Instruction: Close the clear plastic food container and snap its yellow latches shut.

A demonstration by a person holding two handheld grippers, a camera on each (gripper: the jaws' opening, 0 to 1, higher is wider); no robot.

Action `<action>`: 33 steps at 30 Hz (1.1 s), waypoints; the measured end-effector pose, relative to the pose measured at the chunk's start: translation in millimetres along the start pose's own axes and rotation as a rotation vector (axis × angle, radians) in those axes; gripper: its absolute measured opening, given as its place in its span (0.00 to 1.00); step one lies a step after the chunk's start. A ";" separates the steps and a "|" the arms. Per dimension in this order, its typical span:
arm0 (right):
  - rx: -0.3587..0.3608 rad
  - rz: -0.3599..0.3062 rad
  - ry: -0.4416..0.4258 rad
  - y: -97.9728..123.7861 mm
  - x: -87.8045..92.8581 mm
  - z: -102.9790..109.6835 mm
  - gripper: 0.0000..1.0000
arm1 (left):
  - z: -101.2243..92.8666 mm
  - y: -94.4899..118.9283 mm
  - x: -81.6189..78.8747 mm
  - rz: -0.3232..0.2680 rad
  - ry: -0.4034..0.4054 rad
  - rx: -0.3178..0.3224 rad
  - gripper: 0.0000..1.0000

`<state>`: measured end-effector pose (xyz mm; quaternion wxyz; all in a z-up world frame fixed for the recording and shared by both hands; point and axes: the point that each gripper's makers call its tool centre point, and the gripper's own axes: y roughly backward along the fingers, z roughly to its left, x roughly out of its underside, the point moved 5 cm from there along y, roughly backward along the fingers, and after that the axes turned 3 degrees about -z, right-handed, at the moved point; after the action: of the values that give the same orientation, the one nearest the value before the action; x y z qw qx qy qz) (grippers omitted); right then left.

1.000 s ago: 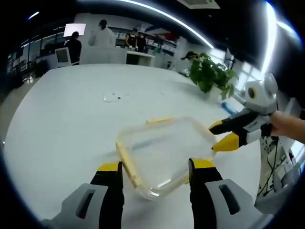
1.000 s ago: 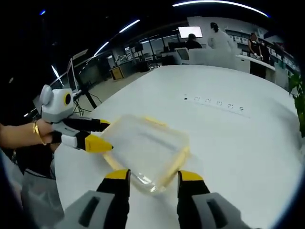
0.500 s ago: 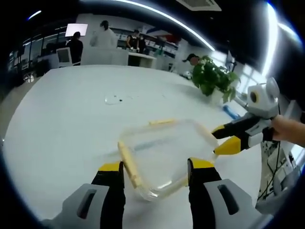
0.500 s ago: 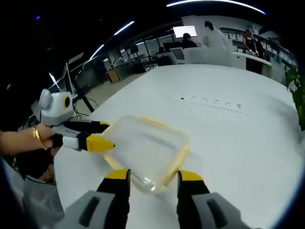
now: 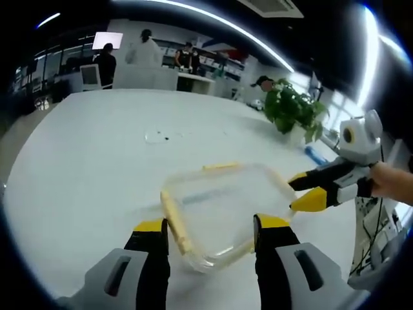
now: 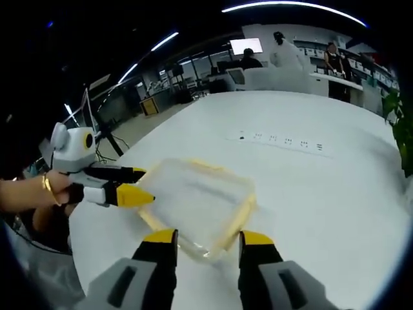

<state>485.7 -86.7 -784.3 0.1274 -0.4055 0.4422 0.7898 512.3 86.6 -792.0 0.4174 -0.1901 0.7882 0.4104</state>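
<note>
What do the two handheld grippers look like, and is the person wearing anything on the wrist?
Both the left gripper and the right gripper have grey bodies, black jaws and yellow tips. A gold bangle circles the wrist behind the left one.

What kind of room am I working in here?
Probably an open-plan office or lab: a large white table holds the clear plastic food container, people stand at a long white counter with a wall screen behind, and a green potted plant sits nearby.

Open-plan office or lab: long white table [image 5: 84, 168], monitors [image 6: 246, 46], potted plant [image 5: 292, 110], ceiling strip lights [image 5: 219, 22].
</note>
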 end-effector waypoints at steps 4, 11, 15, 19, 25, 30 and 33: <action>0.011 -0.001 -0.022 -0.1 0.3 0.0 0.34 | -0.1 0.6 -0.1 0.000 -0.001 -0.002 0.51; 0.057 -0.022 -0.051 1.5 0.8 2.2 0.33 | -0.4 5.7 -4.3 0.005 -0.035 -0.046 0.50; 0.096 -0.121 -0.146 14.0 -7.4 1.6 0.37 | -1.5 16.1 -21.3 -0.062 -0.040 -0.036 0.58; 0.113 -0.126 -0.129 25.1 -5.8 0.8 0.37 | -1.2 27.1 -26.4 -0.066 -0.090 -0.039 0.58; 0.124 -0.100 -0.101 40.7 2.1 6.6 0.37 | -5.0 50.9 -19.7 -0.053 -0.101 -0.038 0.58; 0.126 -0.107 -0.081 52.5 5.7 14.5 0.37 | -10.9 68.6 -21.9 -0.093 -0.121 -0.021 0.56; 0.128 -0.114 -0.073 58.2 5.6 19.5 0.37 | -17.0 77.0 -22.2 -0.105 -0.145 -0.015 0.57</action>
<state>439.3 -105.5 -748.5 0.2139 -0.3921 0.4630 0.7656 467.2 117.5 -731.0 0.4927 -0.2043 0.7418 0.4065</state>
